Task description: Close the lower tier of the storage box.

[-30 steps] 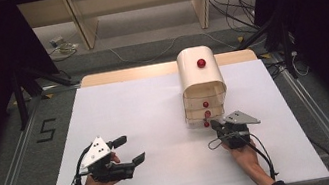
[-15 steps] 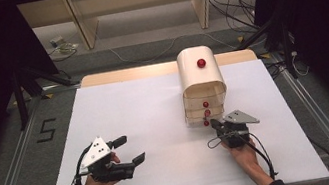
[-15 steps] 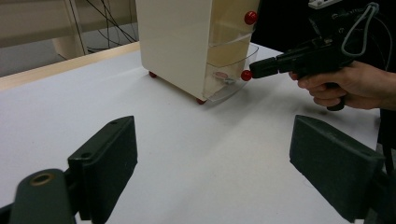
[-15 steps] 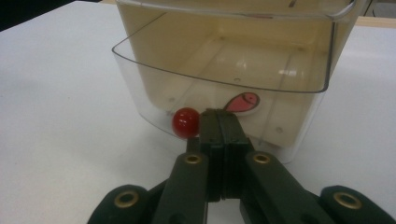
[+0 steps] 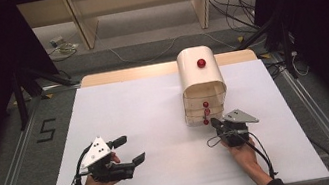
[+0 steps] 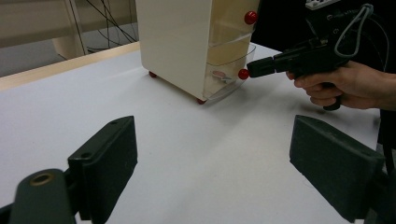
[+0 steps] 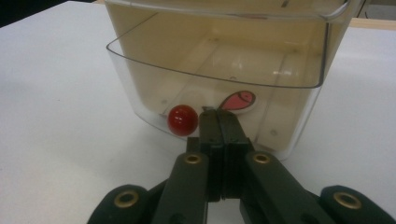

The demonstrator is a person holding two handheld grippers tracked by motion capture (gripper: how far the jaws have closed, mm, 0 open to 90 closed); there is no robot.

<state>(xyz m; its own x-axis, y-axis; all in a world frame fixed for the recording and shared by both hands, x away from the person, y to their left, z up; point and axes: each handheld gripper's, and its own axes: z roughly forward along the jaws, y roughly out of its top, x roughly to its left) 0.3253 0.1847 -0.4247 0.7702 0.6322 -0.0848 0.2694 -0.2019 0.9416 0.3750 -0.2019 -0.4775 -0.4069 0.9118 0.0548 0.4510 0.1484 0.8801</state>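
Right gripper view has the right gripper [image 7: 218, 122] with its jaws pressed together, their tips at the front wall of the bottom drawer [image 7: 219, 88], just beside the red knob [image 7: 182, 120] and not around it; whether the tips touch the clear plastic cannot be told. That drawer is clear, stands pulled a little way out of the cream drawer cabinet [image 5: 201, 83], and holds a small pink fish-shaped piece [image 7: 239, 101] on its floor behind the knob. Seen from the high view, the cabinet stands on the white counter [image 5: 144, 106], toward its far edge, with two more red knobs above the bottom one on its front and one on its rounded top. The right gripper [image 5: 214, 125] sits directly in front of the cabinet, close against its base. The left gripper [image 5: 129, 150] rests well apart from the cabinet, off to its left and nearer the person, with its jaws spread wide and nothing between them.
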